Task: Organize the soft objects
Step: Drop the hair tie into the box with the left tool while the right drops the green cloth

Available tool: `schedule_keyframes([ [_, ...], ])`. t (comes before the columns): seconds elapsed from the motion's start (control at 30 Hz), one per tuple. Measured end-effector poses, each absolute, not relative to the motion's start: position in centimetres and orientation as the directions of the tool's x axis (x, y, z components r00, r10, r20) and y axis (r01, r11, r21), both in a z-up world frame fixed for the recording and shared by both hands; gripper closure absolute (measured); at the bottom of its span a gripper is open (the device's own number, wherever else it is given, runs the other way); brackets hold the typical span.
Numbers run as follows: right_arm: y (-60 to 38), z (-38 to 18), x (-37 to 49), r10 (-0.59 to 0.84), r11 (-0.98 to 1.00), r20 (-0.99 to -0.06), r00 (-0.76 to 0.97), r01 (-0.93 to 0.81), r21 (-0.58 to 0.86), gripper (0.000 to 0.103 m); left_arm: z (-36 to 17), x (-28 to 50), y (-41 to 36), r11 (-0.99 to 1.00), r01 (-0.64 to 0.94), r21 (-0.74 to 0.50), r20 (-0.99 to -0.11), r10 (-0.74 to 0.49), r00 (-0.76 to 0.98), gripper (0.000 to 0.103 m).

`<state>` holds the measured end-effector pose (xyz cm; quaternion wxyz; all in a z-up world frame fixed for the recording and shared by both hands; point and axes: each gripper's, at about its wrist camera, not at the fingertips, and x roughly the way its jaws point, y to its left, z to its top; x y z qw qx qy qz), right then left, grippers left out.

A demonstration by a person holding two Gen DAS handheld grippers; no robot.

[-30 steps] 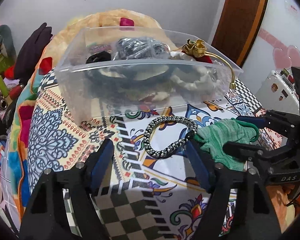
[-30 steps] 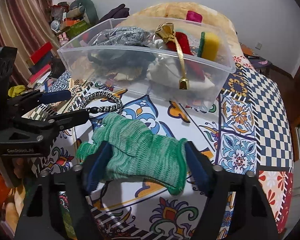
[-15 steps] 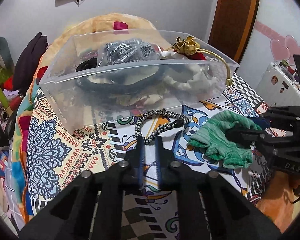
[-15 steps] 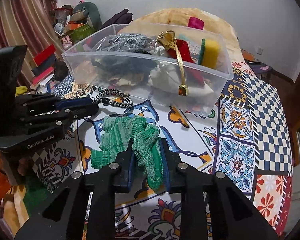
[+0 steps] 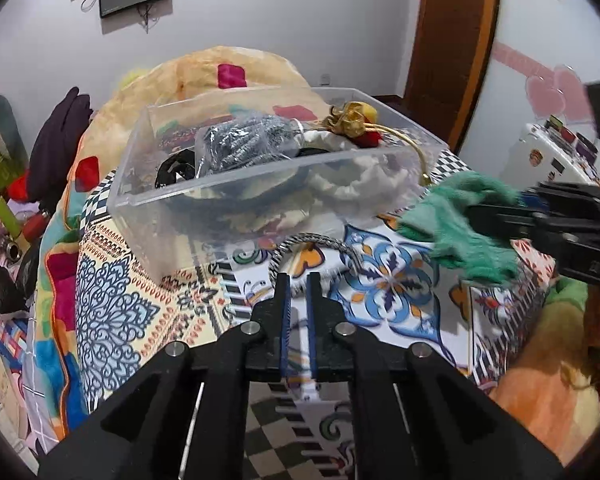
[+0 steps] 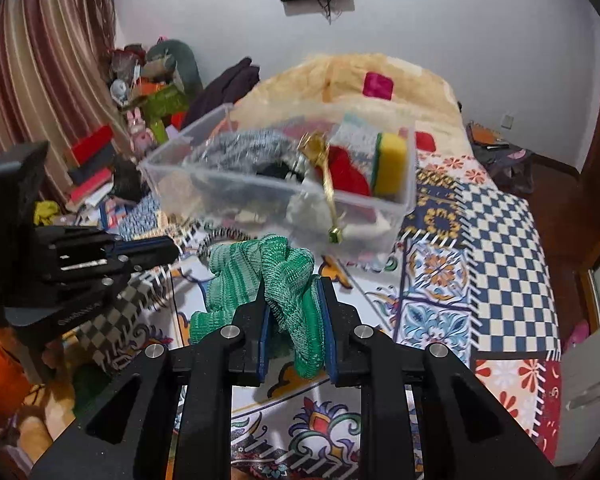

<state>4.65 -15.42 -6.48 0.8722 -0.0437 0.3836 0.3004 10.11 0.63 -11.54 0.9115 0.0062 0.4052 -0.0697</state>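
progress: clear plastic bin [image 5: 260, 184] already held scouring pad, sponge, cloths; two items left outside | right tongs [image 6: 294, 316] pinched green knit cloth [image 6: 276, 276], raised just near of bin | left tongs [image 5: 298, 292] pinched black-and-white braided loop [image 5: 312, 242], loop just beyond tips, on the patterned bedspread [image 5: 392, 280].
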Motion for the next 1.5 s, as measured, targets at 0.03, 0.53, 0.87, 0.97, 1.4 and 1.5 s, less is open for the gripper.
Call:
schedule_keyframes([
  [0.03, -15.6, -6.3, 4.6, 0.492, 0.818, -0.69, 0.531, -0.554, 0.157, 0.084, -11.6, 10.6, 0.8, 0.99, 0.125, -0.058, -0.744, -0.127, 0.657, 0.093],
  [0.53, -16.4, -5.5, 4.6, 0.517, 0.811, -0.661, 0.544, -0.558, 0.175, 0.084, -14.3, 15.2, 0.9, 0.992, 0.116, -0.039, -0.809, -0.099, 0.579, 0.09],
  [0.87, -15.6, -3.0, 5.0, 0.525, 0.813, -0.609, 0.595, -0.561, 0.153, 0.084, -9.8, 11.2, -0.2, 0.99, 0.14, 0.027, -0.703, -0.081, 0.707, 0.097],
  [0.97, -14.9, -1.7, 5.5, 0.525, 0.819, -0.574, 0.629, -0.557, 0.138, 0.084, -7.6, 10.1, 0.1, 0.992, 0.125, 0.029, -0.654, -0.075, 0.753, 0.097],
  [1.4, -10.6, -0.9, 10.3, 0.477, 0.851, -0.535, 0.698, -0.519, 0.081, 0.084, -4.0, 12.8, 3.6, 1.0, 0.004, 0.009, -0.552, 0.001, 0.834, 0.097],
  [1.5, -9.6, -2.2, 11.2, 0.464, 0.852, -0.569, 0.68, -0.518, 0.076, 0.084, -4.7, 14.1, 4.5, 1.0, -0.012, -0.007, -0.572, 0.006, 0.82, 0.097],
])
